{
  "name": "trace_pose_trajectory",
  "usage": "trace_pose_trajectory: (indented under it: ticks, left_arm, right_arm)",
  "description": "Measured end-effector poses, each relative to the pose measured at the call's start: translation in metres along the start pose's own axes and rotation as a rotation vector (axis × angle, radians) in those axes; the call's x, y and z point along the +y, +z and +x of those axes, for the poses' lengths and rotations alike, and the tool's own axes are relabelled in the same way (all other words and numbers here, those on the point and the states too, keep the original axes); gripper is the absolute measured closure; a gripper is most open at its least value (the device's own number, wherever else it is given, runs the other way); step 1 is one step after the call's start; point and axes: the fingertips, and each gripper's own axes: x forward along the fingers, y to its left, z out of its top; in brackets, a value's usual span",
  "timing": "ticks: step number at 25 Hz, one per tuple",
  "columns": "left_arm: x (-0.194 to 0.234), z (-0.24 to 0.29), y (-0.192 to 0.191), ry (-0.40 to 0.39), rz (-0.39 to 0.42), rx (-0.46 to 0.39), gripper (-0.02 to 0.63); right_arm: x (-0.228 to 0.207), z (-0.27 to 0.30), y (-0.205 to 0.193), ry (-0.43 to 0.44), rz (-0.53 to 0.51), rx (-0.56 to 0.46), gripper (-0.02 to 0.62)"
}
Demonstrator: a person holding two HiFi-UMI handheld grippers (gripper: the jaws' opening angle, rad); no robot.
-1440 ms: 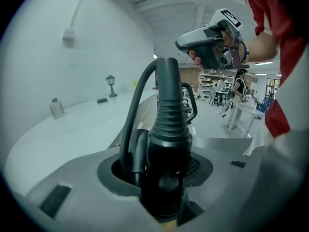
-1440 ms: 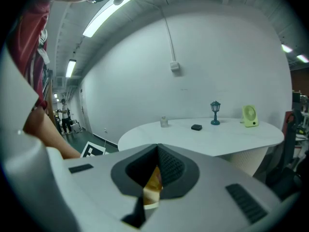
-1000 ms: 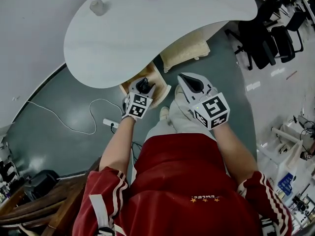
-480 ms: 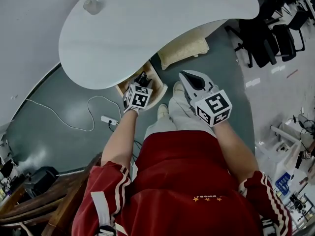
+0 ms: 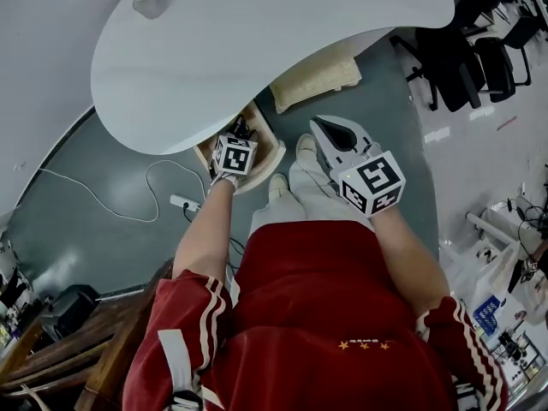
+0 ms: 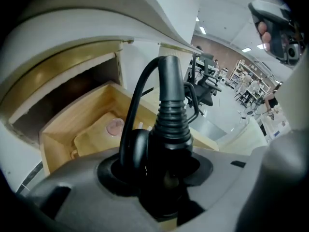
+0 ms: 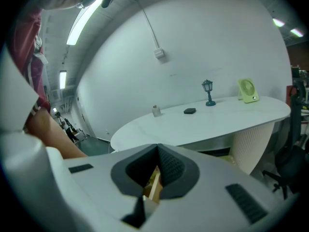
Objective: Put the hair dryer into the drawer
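Note:
A black hair dryer (image 6: pixel 169 124) with its cord looped beside it sits between the jaws of my left gripper (image 6: pixel 164 178), which is shut on its handle. In the head view the left gripper (image 5: pixel 235 148) holds the hair dryer (image 5: pixel 242 130) just over the open wooden drawer (image 5: pixel 272 151) under the white table (image 5: pixel 257 41). The drawer (image 6: pixel 67 124) lies close below, with a tan pouch (image 6: pixel 99 134) inside. My right gripper (image 5: pixel 336 137) hangs to the right of the drawer over the person's legs, its jaws shut and empty (image 7: pixel 154 178).
A white cable and power strip (image 5: pixel 182 203) lie on the floor left of the drawer. Office chairs (image 5: pixel 467 58) stand at the right. On the table are a small lamp (image 7: pixel 208 92), a green fan (image 7: pixel 246 90) and a dark pad (image 7: pixel 189 111).
My left gripper has sunk with the hair dryer toward the open drawer and rolled a little. The right gripper has shifted slightly.

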Motion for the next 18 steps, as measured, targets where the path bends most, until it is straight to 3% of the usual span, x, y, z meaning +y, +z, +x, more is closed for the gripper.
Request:
trace_pose_trajectory:
  ticks: [7, 18]
  left_arm:
    - [0.012, 0.012, -0.001, -0.005, -0.035, 0.009, 0.393]
    - [0.007, 0.024, 0.005, -0.011, -0.017, 0.02, 0.38]
  right_arm:
    - [-0.007, -0.001, -0.006, -0.011, 0.015, 0.018, 0.591]
    - [-0.013, -0.003, -0.008, -0.028, 0.019, 0.028, 0.591]
